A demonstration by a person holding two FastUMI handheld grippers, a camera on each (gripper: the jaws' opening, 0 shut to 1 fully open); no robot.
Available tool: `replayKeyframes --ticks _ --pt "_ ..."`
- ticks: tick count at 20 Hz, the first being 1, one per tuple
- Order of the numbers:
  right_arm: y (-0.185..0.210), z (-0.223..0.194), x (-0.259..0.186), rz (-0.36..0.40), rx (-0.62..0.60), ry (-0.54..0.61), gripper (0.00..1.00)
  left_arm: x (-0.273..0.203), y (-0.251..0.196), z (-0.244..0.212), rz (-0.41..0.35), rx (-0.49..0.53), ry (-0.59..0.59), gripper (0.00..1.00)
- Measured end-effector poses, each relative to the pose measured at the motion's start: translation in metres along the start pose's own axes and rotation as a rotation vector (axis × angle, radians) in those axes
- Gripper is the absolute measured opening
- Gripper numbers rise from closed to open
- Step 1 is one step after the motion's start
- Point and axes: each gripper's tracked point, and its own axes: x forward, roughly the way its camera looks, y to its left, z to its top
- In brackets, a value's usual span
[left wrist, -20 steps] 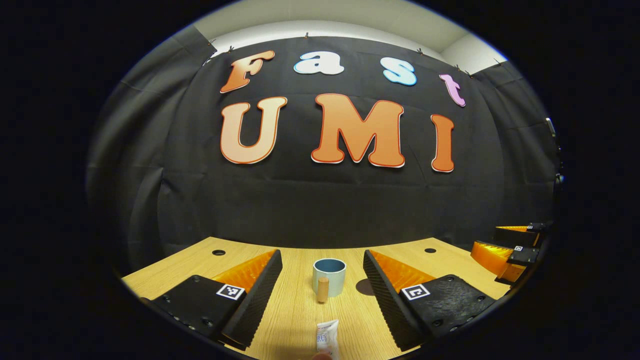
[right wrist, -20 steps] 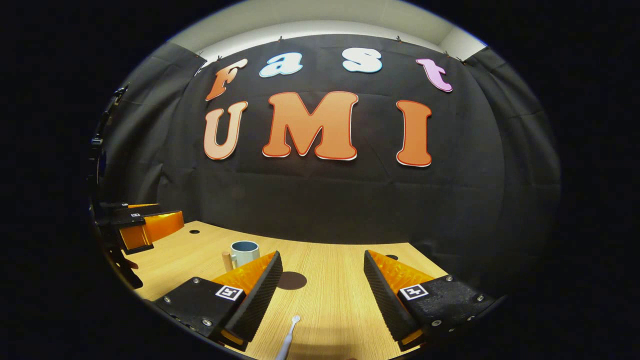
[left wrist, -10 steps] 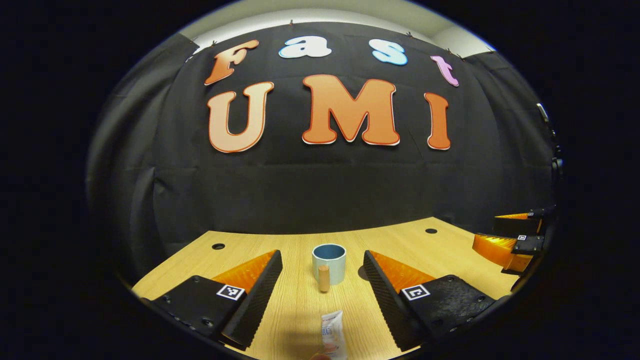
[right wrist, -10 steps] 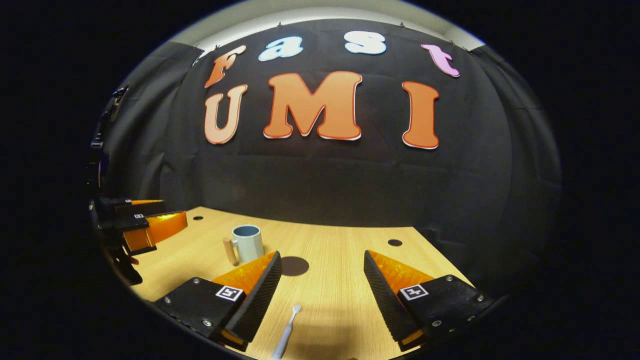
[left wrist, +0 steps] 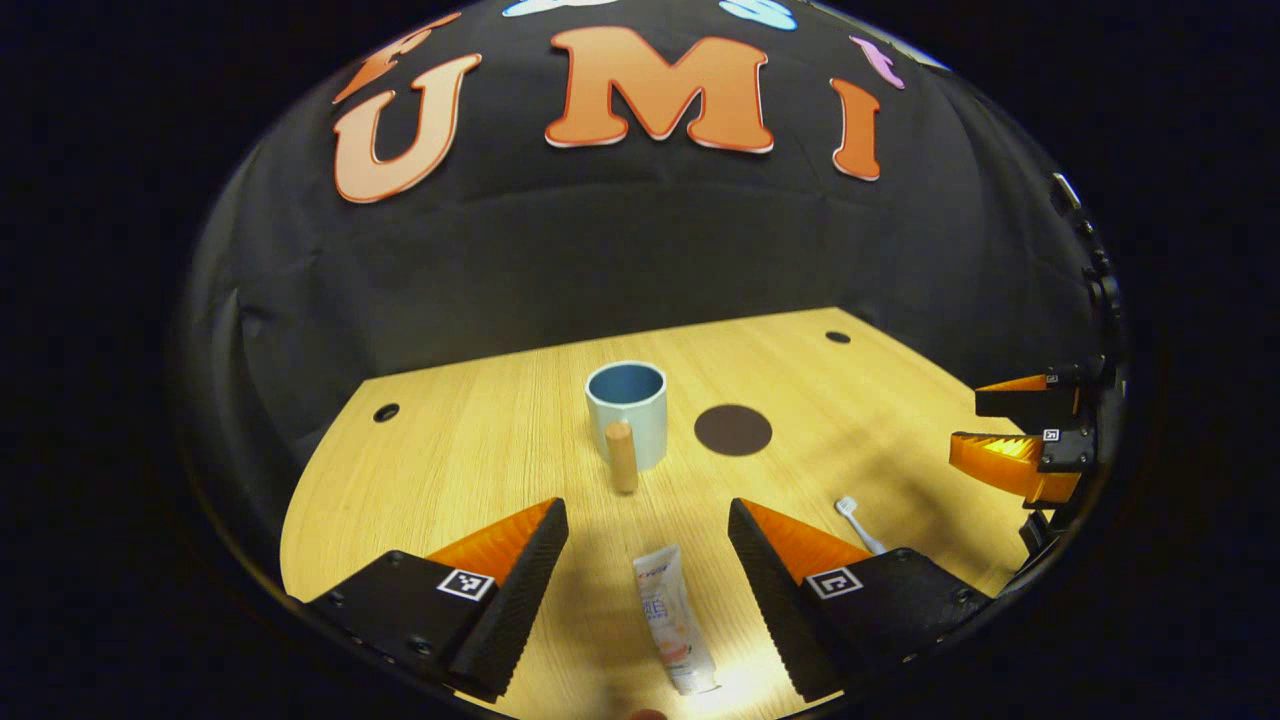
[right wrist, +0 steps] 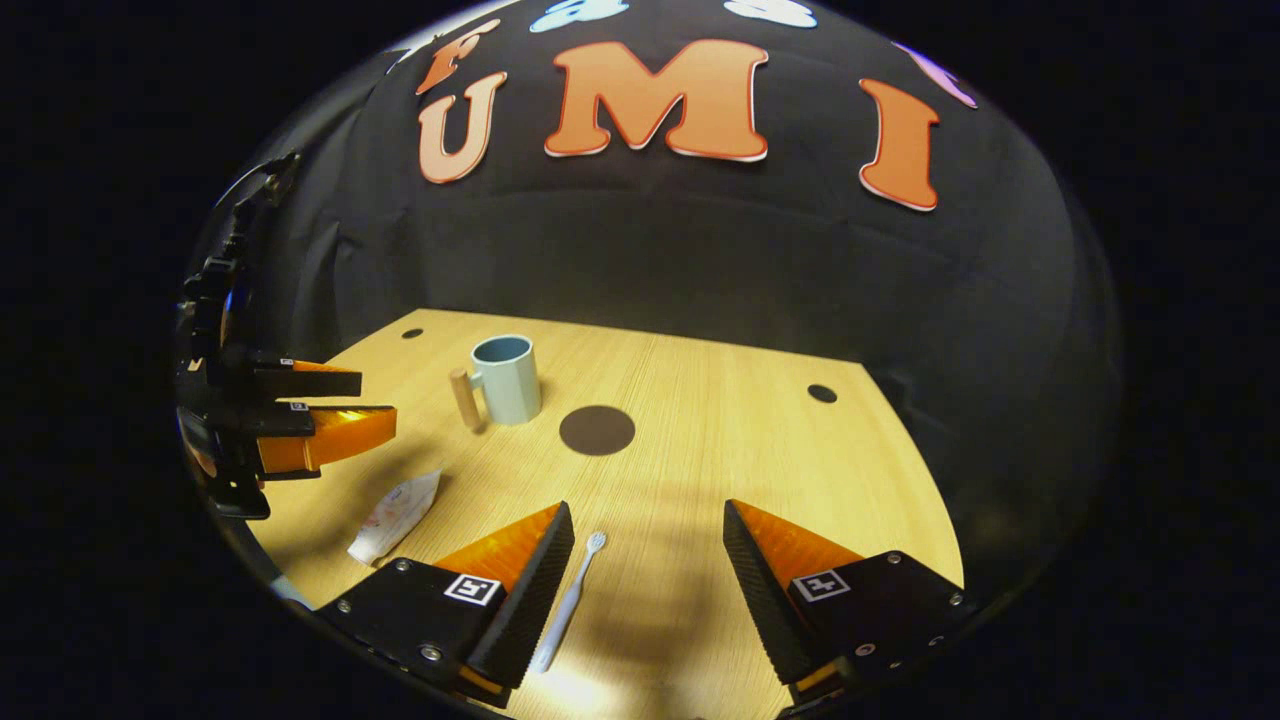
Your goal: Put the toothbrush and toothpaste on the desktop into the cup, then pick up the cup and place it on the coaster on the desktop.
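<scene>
Both jaws apart: left hand-held gripper (left wrist: 645, 520) straddles toothpaste (left wrist: 672, 620), right hand-held gripper (right wrist: 645, 525) lines up on toothbrush (right wrist: 568, 603); cup (left wrist: 626, 410) empty.

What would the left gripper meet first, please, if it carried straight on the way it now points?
Most likely the toothpaste, which lies flat on the desktop between the open jaws of the left gripper. The cup stands farther along the same line. Depth is hard to judge.

Matt wood-grain desktop (left wrist: 480, 450); glossy smooth cup (left wrist: 627, 405).
</scene>
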Motion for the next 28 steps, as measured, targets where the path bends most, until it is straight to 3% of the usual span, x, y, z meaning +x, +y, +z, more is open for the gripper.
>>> replayKeyframes --ticks 4,8,11,14,15,20,21,23,25,26,27,28 --pt "0.005 -0.018 0.003 0.047 -0.022 0.103 0.86 -0.003 -0.005 -0.002 -0.071 0.001 0.123 0.98" --pt "0.008 -0.033 0.004 0.08 -0.007 0.24 0.8 -0.001 -0.007 -0.007 -0.09 0.008 0.247 0.98" --pt "0.031 -0.051 0.006 0.173 0.018 0.378 0.75 0.006 -0.009 -0.01 -0.107 -0.011 0.369 0.98" --pt "0.032 -0.053 0.007 0.16 0.014 0.443 0.64 0.007 -0.009 -0.018 -0.131 -0.047 0.488 0.98" --pt "0.031 -0.051 0.008 0.156 0.032 0.463 0.66 0.009 -0.007 -0.015 -0.13 -0.051 0.511 0.98" --pt "0.045 -0.074 0.015 0.175 0.068 0.58 0.51 0.019 -0.005 -0.022 -0.112 -0.029 0.603 1.0" --pt "0.047 -0.079 0.017 0.181 0.071 0.603 0.52 0.019 -0.006 -0.029 -0.115 -0.029 0.62 0.94" --pt "0.05 -0.086 0.023 0.17 0.083 0.643 0.44 0.018 -0.006 -0.036 -0.108 -0.033 0.651 0.82" --pt "0.051 -0.082 0.028 0.158 0.103 0.638 0.36 0.022 -0.005 -0.04 -0.093 -0.045 0.669 0.88" --pt "0.052 -0.085 0.028 0.154 0.104 0.651 0.3 0.023 -0.005 -0.044 -0.083 -0.052 0.678 0.74" --pt "0.051 -0.085 0.031 0.143 0.106 0.637 0.25 0.024 -0.004 -0.043 -0.077 -0.049 0.676 0.69" --pt "0.051 -0.084 0.029 0.148 0.1 0.641 0.14 0.027 -0.007 -0.044 -0.084 -0.06 0.676 0.55"
